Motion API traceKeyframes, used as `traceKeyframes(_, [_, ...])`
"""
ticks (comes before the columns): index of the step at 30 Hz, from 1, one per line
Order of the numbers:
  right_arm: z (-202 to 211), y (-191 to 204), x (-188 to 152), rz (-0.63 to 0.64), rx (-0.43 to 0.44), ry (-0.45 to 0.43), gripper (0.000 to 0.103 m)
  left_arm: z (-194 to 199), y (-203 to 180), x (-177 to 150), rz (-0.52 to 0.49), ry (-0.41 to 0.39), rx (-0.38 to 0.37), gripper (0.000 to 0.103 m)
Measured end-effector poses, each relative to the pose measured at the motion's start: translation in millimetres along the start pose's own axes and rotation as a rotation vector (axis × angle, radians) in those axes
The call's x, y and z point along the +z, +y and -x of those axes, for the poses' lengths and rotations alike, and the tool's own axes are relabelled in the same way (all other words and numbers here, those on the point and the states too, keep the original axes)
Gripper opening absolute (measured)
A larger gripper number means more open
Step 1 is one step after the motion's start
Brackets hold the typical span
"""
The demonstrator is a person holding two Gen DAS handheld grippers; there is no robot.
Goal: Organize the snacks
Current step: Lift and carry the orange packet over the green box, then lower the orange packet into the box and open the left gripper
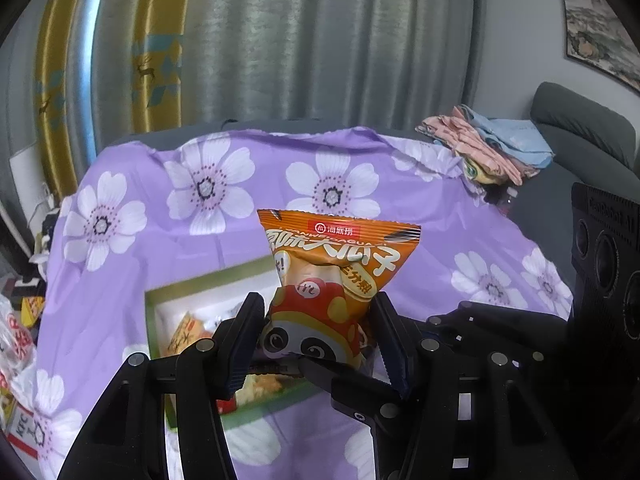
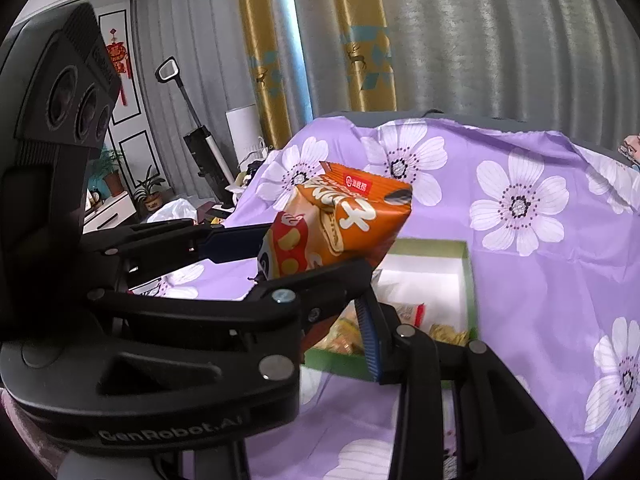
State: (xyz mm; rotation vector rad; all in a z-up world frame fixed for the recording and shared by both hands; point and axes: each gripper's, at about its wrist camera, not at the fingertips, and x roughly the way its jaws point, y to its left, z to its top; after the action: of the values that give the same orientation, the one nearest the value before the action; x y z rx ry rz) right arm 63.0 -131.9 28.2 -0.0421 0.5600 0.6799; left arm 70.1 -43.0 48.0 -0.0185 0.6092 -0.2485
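An orange snack bag [image 1: 336, 264] with a panda print hangs in the air above the purple flowered cloth [image 1: 240, 240]. My left gripper [image 1: 316, 320] is shut on its lower half, one finger on each side. My right gripper [image 1: 352, 364] comes in from the right and pinches the bag's bottom corner. In the right wrist view the bag [image 2: 344, 216] sits between the left gripper's [image 2: 308, 254] fingers, and my right gripper [image 2: 332, 320] presses its blue pad [image 2: 370, 336] against the bag's underside. Its other finger is hidden behind the left gripper.
Below the bag lies a green-rimmed white box [image 1: 154, 320] [image 2: 468, 276] holding several snack packs. Folded clothes [image 1: 492, 144] rest on a grey sofa [image 1: 580, 120] at the back right. Bags and boxes [image 1: 16, 340] crowd the left edge. A vacuum [image 2: 200, 140] stands by the curtains.
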Motion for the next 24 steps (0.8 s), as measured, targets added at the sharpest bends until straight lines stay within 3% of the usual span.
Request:
traceKeyframes(10, [-33.6, -21.7, 9.6, -0.005, 0.024, 0.049, 0.037, -39.0, 16.7, 7.4, 0.038, 0.044, 0.018, 0.056])
traceKeyframes(24, [-111.7, -32.6, -26.0, -0.076, 0.112, 0.286, 0.038, -110.0, 52.5, -32.8, 0.155, 0.234, 0.032, 0.056])
